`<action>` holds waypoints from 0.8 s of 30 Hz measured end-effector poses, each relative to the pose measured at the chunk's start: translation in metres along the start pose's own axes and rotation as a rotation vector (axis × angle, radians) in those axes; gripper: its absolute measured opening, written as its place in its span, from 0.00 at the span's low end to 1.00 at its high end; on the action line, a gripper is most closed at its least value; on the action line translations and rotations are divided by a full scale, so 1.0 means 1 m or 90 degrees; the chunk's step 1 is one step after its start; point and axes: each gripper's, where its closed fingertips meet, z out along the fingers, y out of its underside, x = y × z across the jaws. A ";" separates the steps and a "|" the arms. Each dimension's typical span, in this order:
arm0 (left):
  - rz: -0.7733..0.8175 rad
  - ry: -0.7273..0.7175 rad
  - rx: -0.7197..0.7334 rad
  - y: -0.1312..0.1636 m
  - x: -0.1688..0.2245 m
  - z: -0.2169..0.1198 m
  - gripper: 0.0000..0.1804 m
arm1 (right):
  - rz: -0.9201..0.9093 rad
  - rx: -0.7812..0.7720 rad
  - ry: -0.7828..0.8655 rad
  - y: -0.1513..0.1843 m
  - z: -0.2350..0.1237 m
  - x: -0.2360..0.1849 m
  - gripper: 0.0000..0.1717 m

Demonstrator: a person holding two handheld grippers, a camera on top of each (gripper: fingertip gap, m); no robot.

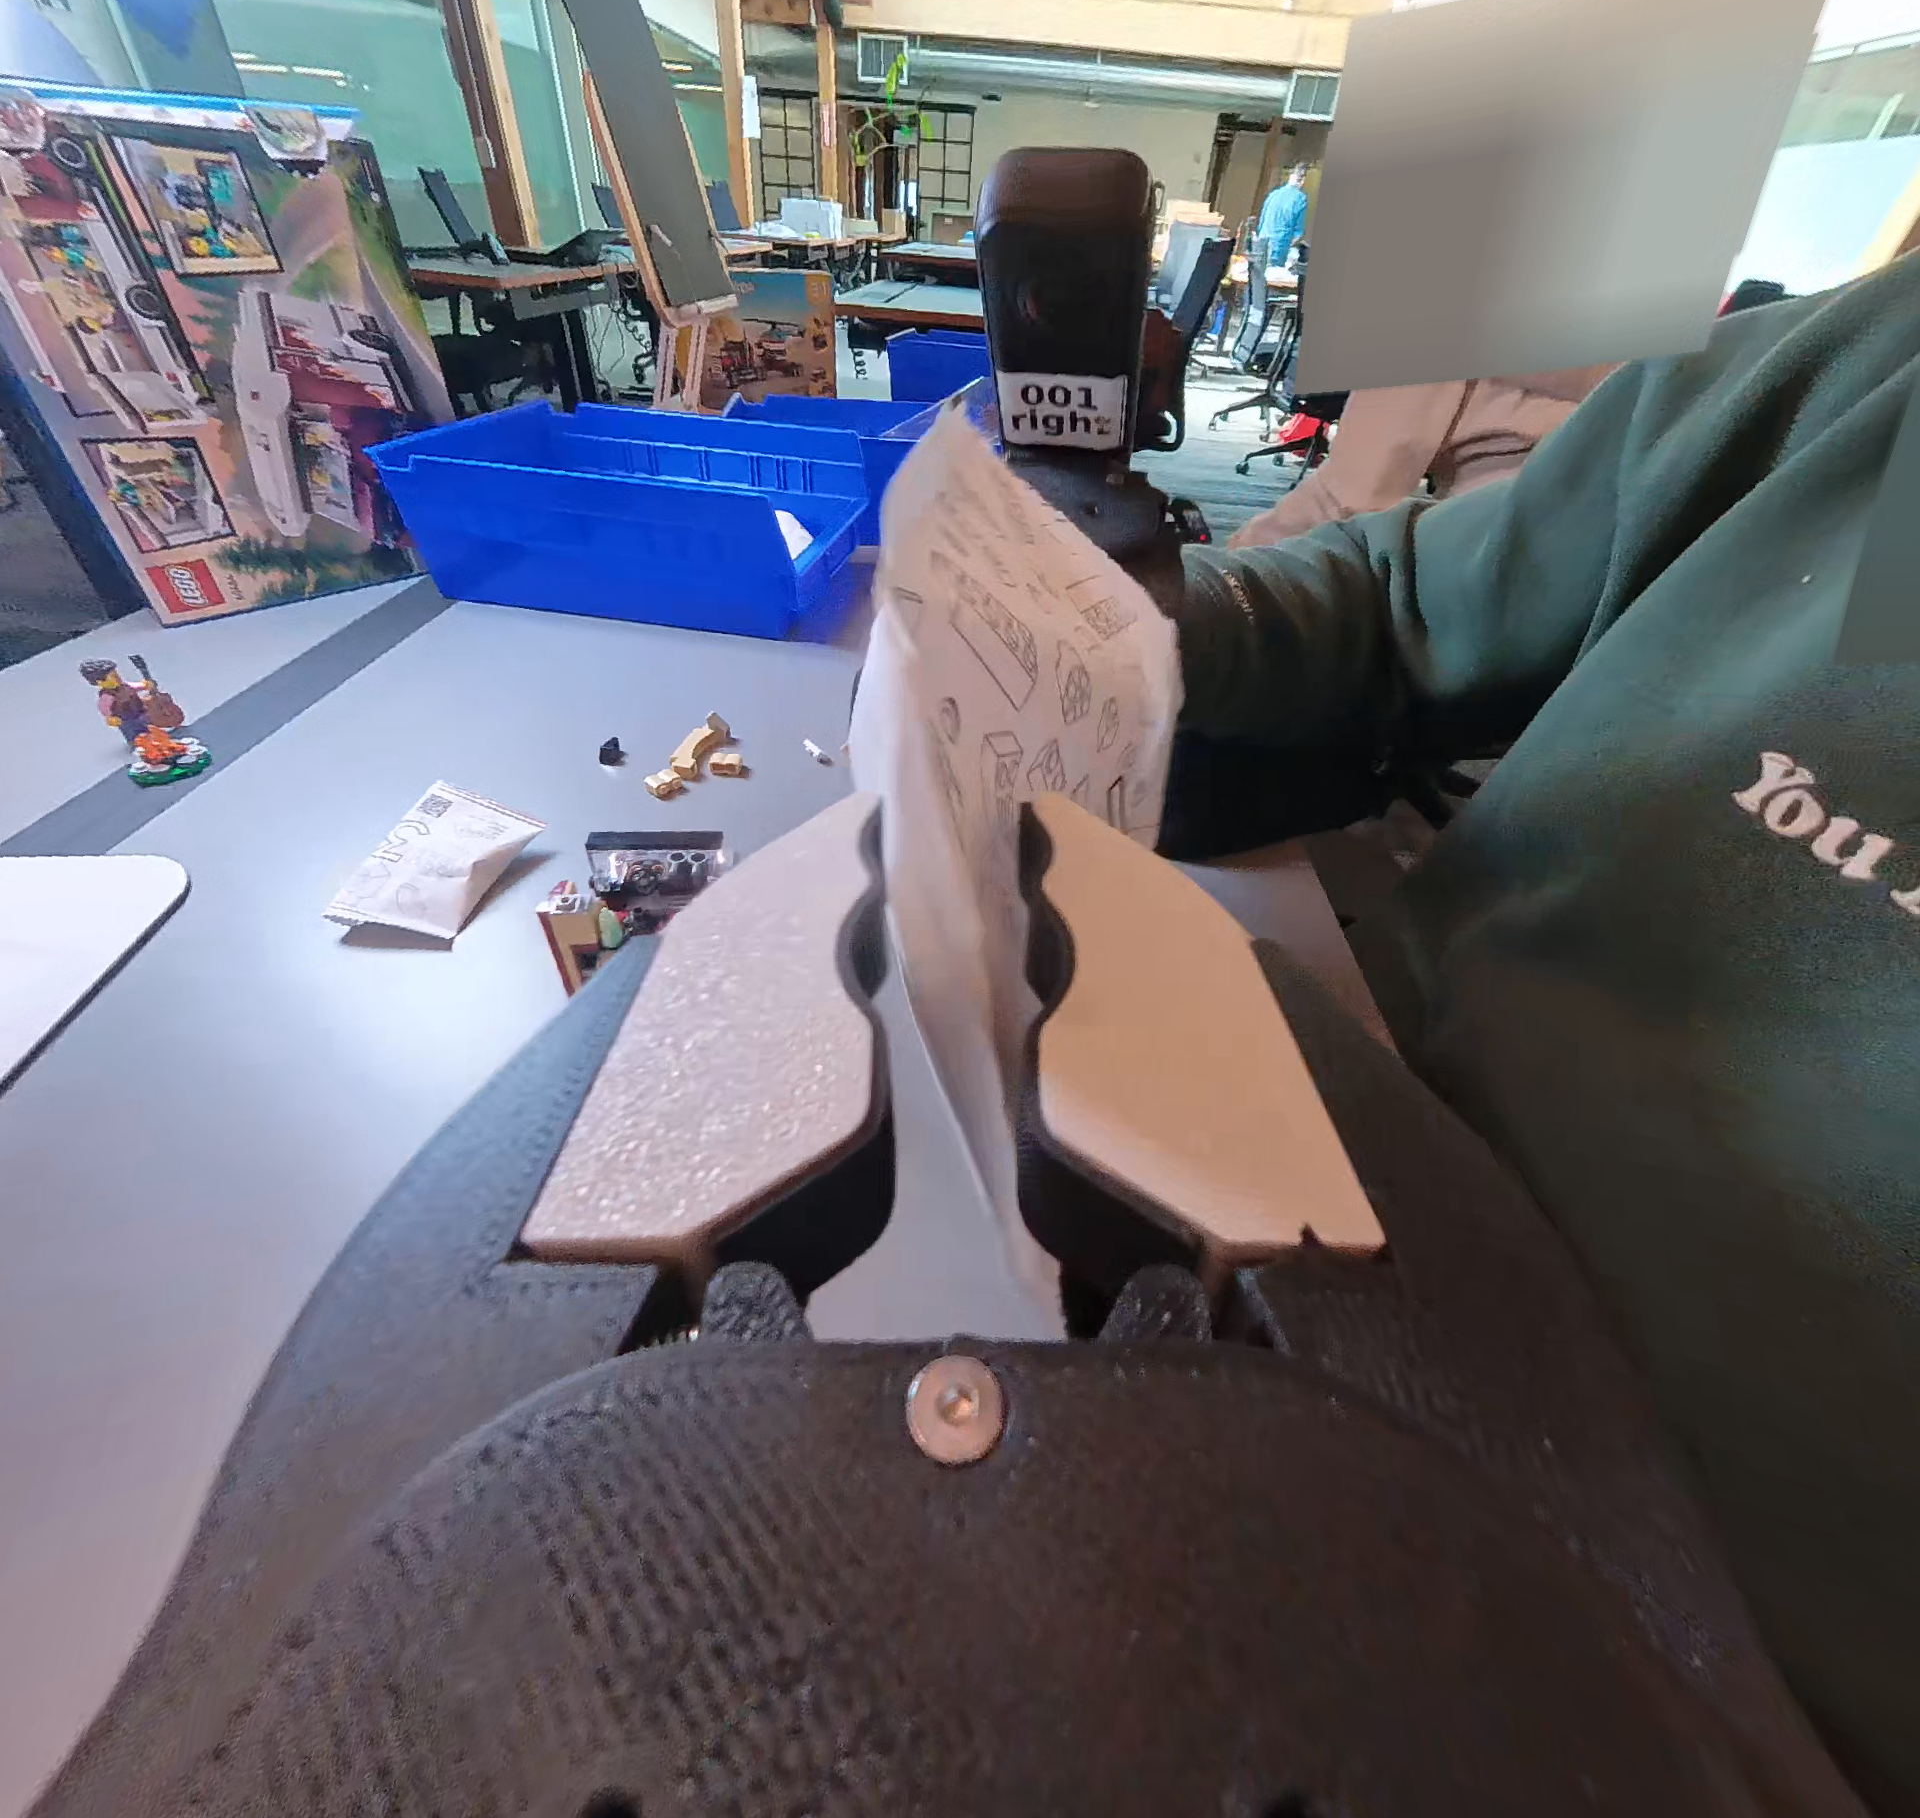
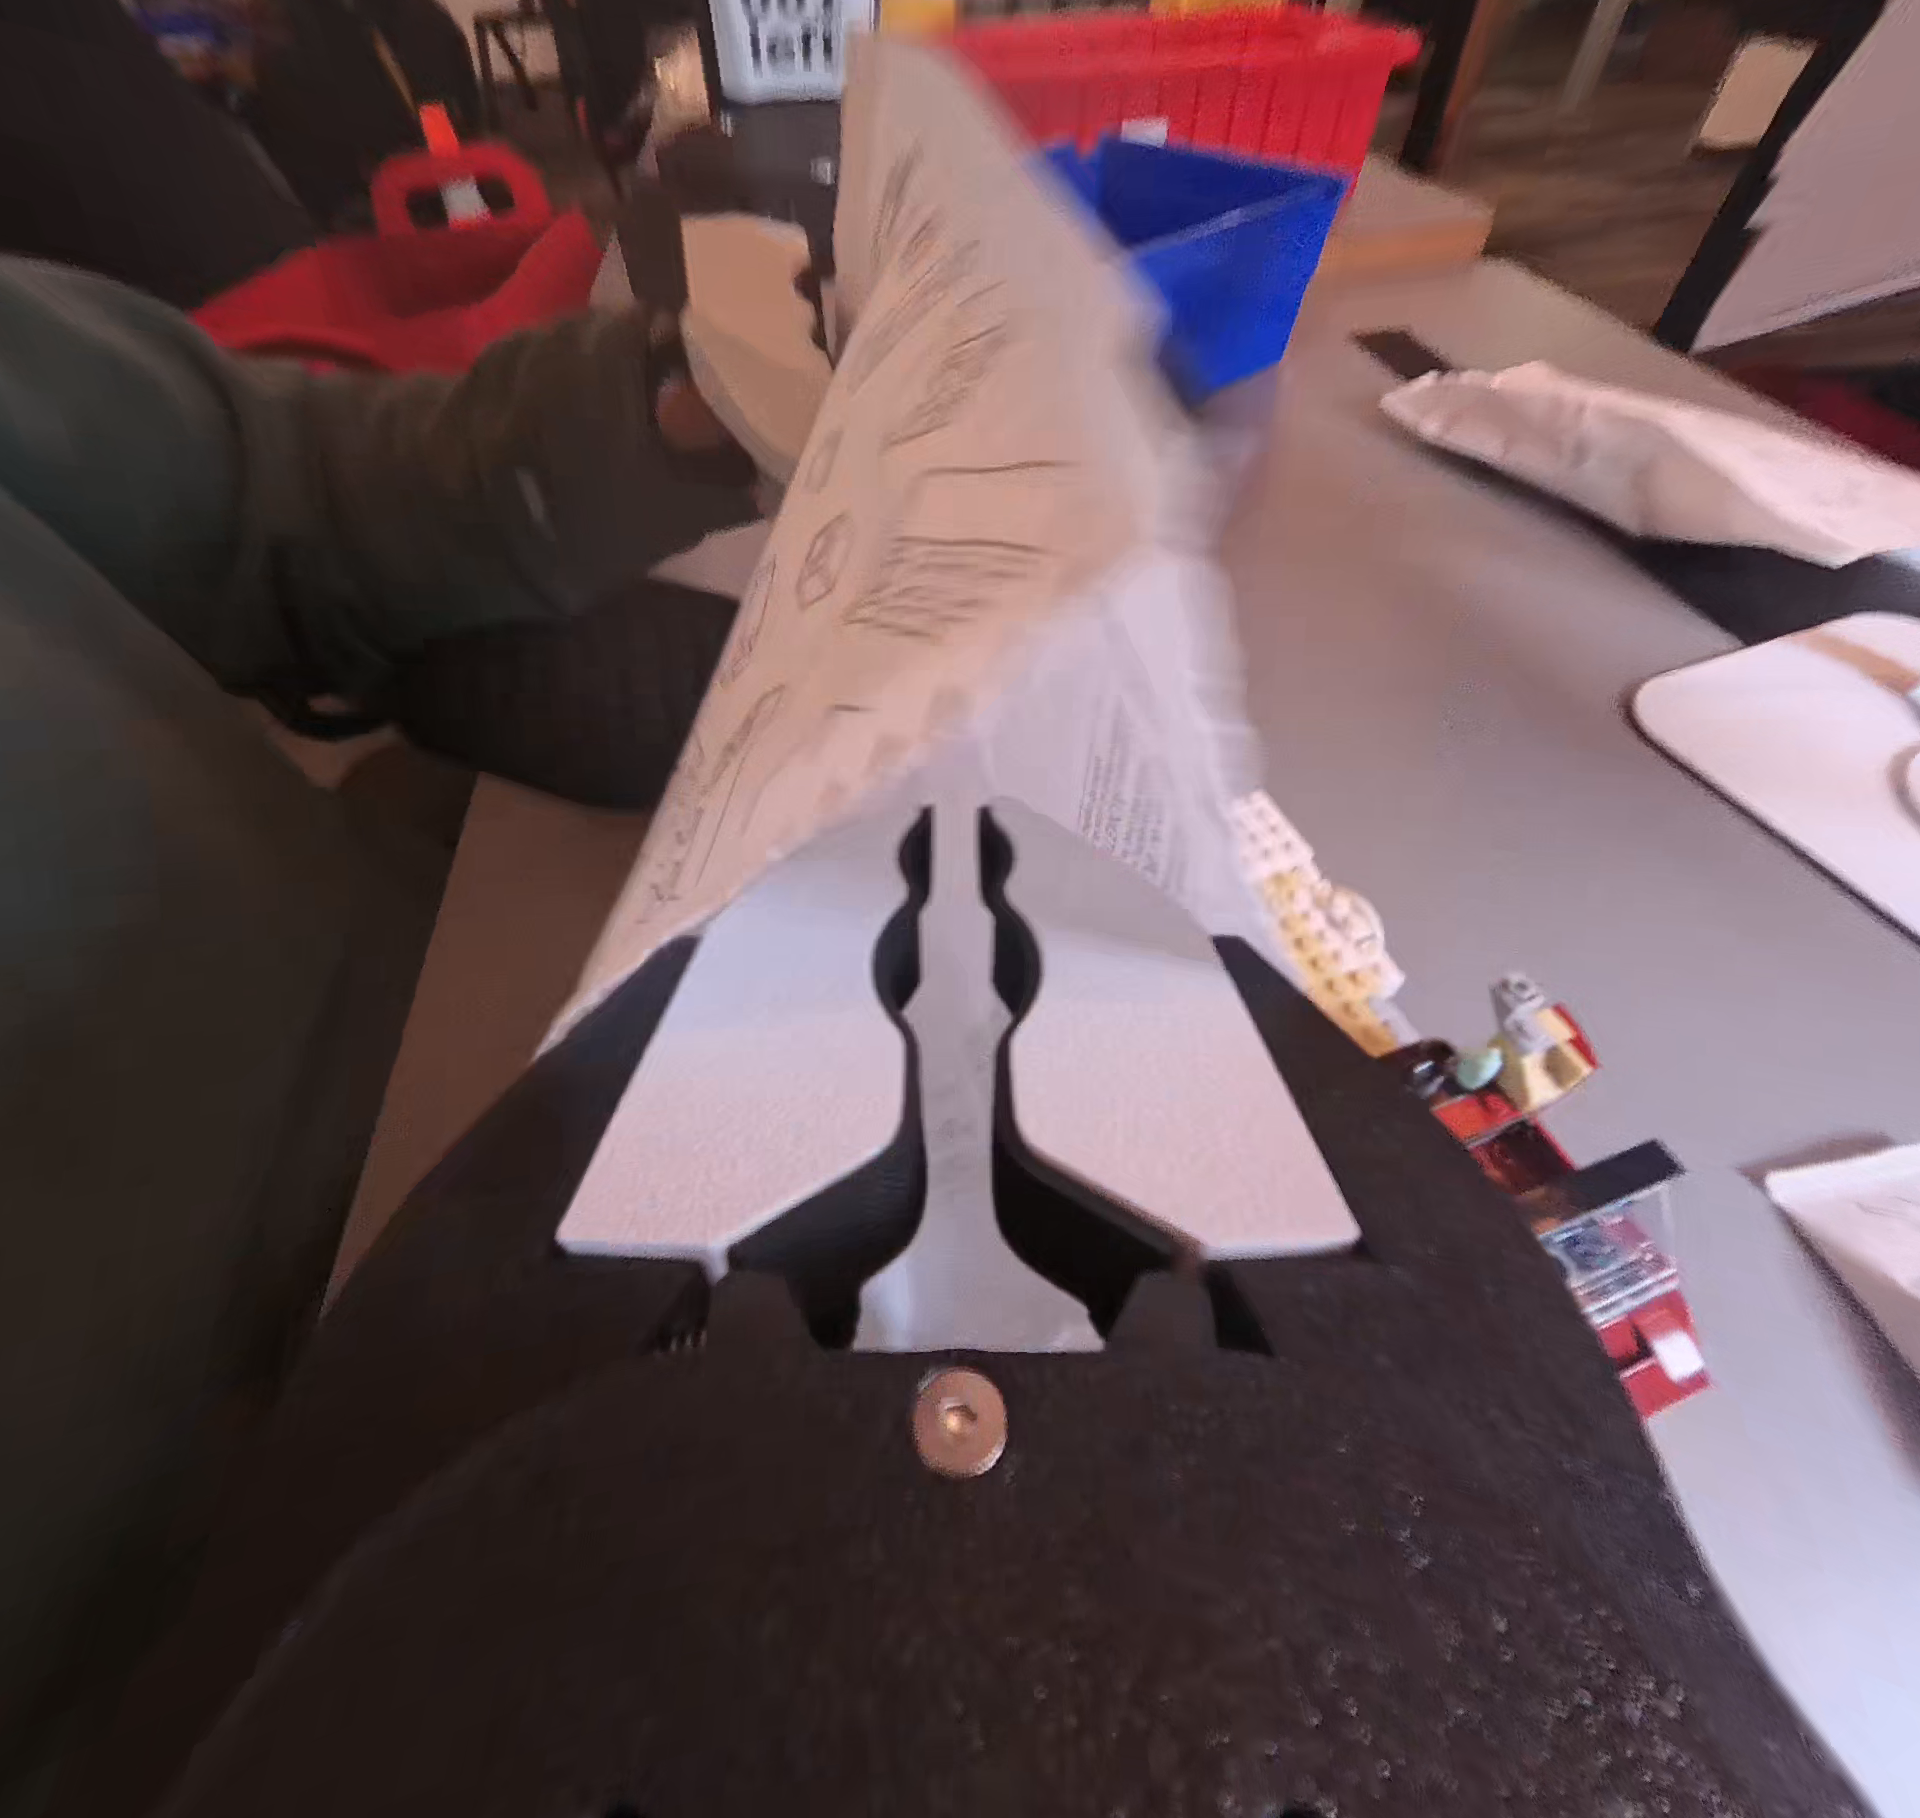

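White paper bag [image 1: 997,646] with brick drawings printed on it, up in the air over the grey table [image 1: 312,1093], caught between both grippers. Left gripper [image 1: 951,833] clamped on it with a modest gap, both pads pressing the bag at the tips, the rest of the bag trailing down along the right finger toward 6 o'clock. Right gripper [image 2: 956,818] at the far side of the bag, jaws narrow with just a slit of table showing between them, tips tucked under the bag's ragged lower edge and looking pinched on it. Pretty blurry there though.

From the left wrist view, going outward:
- dark green sleeve [image 1: 1455,605] coming in from 3 o'clock, behind the bag
- half-built brick model [image 1: 634,885] at 9 o'clock, just beside the left finger
- second paper bag [image 1: 436,875] lying flat beyond that, also 9 o'clock
- a few loose tan pieces [image 1: 691,755] and one small black piece [image 1: 611,752] at 10 o'clock
- little figure with a guitar [image 1: 140,719] standing way out at 9 o'clock
- blue bins [image 1: 623,532] at 11 o'clock, with a big picture box [image 1: 197,345] standing upright at their left

From the right wrist view: white and tan brick chunk [image 2: 1320,927] just beside the right finger at 3 o'clock, red bin [image 2: 1174,75] far back at 12 o'clock.
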 end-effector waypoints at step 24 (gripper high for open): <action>-0.088 -0.015 0.066 0.011 -0.024 -0.013 0.05 | -0.143 -0.161 0.048 0.038 0.002 0.007 0.31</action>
